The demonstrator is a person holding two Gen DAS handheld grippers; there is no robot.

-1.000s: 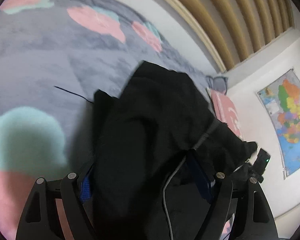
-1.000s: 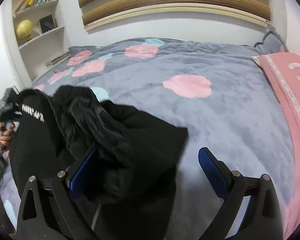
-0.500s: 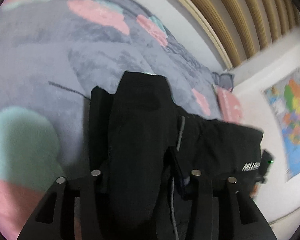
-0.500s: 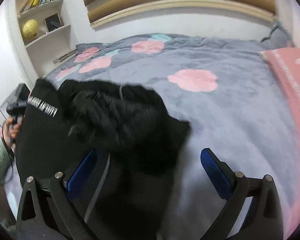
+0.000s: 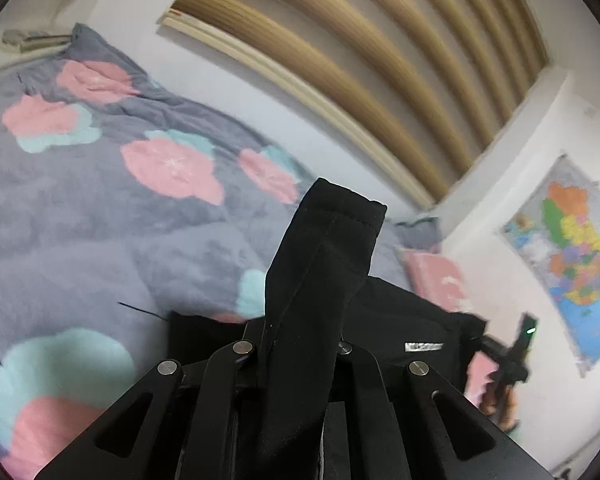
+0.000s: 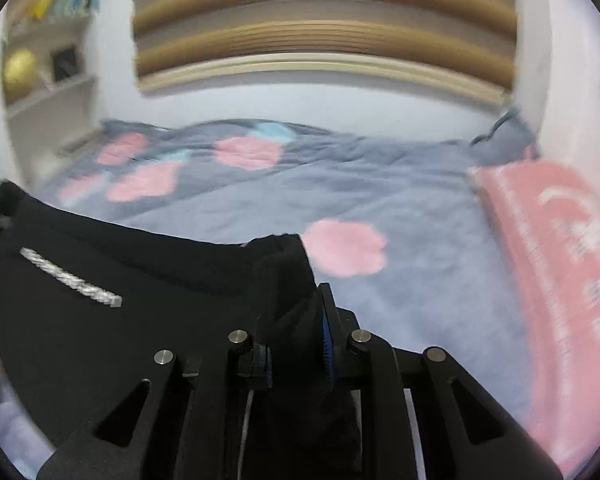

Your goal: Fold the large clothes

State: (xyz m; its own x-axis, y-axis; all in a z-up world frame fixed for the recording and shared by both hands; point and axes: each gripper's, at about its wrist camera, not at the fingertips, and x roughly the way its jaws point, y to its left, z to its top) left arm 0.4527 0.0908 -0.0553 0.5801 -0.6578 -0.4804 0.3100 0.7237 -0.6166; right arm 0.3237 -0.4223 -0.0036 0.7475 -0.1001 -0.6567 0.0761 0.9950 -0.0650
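Item: black fleece-lined garment (image 6: 100,320), held above grey flowered bed (image 6: 400,184) | our left gripper (image 5: 296,344), right gripper (image 6: 296,344): fingers clamped on fabric | risk: bunched grips slipping, fold skews

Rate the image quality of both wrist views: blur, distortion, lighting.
Left wrist view: strong fisheye bending of the wooden slats; black garment fairly sharp, the far right gripper smeared. Right wrist view: motion blur throughout, shelf and pink pillow streaked; soft even light, no glare.
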